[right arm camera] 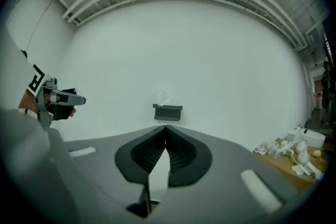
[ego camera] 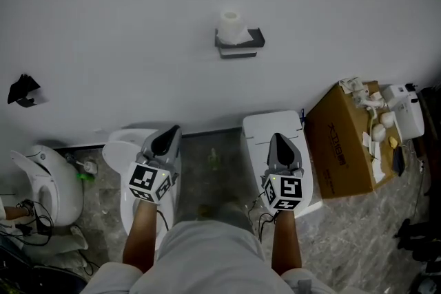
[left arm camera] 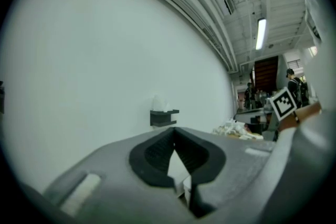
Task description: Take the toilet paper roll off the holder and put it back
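Toilet paper roll (ego camera: 232, 25) sitting upright on holder (ego camera: 240, 43) on wall (ego camera: 103, 24), untouched. Left gripper (ego camera: 166, 139), right gripper (ego camera: 283, 147) pointing level toward it, well short. Both sets of fingers pressing together, gripping nothing. Probably needing reach first.

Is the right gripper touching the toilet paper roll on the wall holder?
Apart. The head view shows a wide stretch of bare wall between the right gripper and the toilet paper roll, which sits on its holder.
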`<action>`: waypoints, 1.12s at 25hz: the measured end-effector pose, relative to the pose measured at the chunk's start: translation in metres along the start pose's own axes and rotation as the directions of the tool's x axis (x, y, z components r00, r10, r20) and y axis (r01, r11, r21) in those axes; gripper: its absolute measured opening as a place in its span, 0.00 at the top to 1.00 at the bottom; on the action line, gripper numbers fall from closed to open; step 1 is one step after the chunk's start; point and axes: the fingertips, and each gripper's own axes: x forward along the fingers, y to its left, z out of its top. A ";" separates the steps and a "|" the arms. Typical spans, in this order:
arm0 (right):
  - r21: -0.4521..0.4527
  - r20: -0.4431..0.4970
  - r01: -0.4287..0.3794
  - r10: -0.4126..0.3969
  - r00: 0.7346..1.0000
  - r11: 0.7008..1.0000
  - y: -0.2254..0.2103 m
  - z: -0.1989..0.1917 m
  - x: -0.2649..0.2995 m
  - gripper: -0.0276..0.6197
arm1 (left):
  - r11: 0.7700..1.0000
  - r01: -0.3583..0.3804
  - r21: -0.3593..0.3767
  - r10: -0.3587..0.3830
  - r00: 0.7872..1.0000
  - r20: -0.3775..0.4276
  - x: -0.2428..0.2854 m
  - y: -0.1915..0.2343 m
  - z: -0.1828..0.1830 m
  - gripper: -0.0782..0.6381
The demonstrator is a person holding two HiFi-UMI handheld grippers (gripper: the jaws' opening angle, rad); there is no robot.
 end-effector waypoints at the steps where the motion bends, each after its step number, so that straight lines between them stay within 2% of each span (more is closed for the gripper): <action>1: 0.003 -0.001 0.003 -0.003 1.000 1.000 -0.004 0.000 0.006 0.96 | 1.000 0.003 -0.001 -0.003 1.000 -0.002 0.007 0.002 -0.001 0.89; 11: 0.021 0.011 -0.014 0.014 1.000 1.000 -0.063 0.015 0.098 0.96 | 1.000 -0.018 0.000 0.018 1.000 -0.001 0.106 0.031 0.009 0.89; 18: 0.017 0.030 -0.092 0.092 0.995 0.996 -0.095 0.025 0.170 0.96 | 0.998 -0.054 0.020 0.054 0.999 0.006 0.180 0.048 0.023 0.89; 25: 0.026 0.044 -0.153 0.152 0.987 0.988 -0.120 0.030 0.212 0.96 | 0.994 -0.102 0.033 0.101 0.995 0.023 0.226 0.056 0.039 0.89; 28: 0.022 0.040 -0.169 0.168 0.985 0.985 -0.128 0.030 0.223 0.95 | 0.992 -0.116 0.043 0.115 0.993 0.025 0.239 0.054 0.042 0.84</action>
